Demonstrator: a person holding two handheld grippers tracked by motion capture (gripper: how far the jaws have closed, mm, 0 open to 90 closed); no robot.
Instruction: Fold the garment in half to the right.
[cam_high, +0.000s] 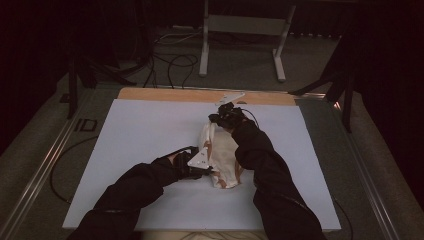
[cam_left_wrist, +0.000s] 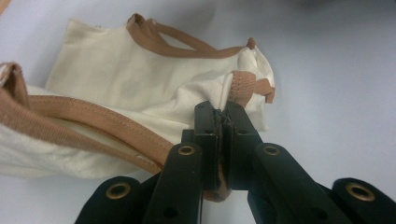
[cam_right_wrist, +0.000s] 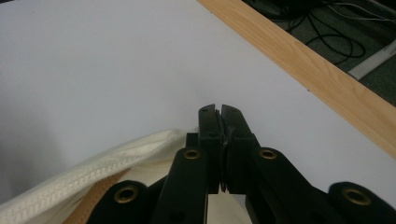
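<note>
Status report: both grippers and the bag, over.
Left gripper shut on the bag, near a brown handle. Right gripper shut on the bag's far edge. Bag crumpled on the white table. Nothing in the way.

A cream canvas tote bag (cam_left_wrist: 140, 88) with tan-brown webbing straps (cam_left_wrist: 88, 122) lies on the pale lavender-white sheet (cam_high: 145, 135) covering the light wooden bench (cam_right_wrist: 299, 65). Both black grippers (cam_left_wrist: 222, 116) carry brass-coloured rivets; the person's sleeves (cam_high: 135, 187) are black.
</note>
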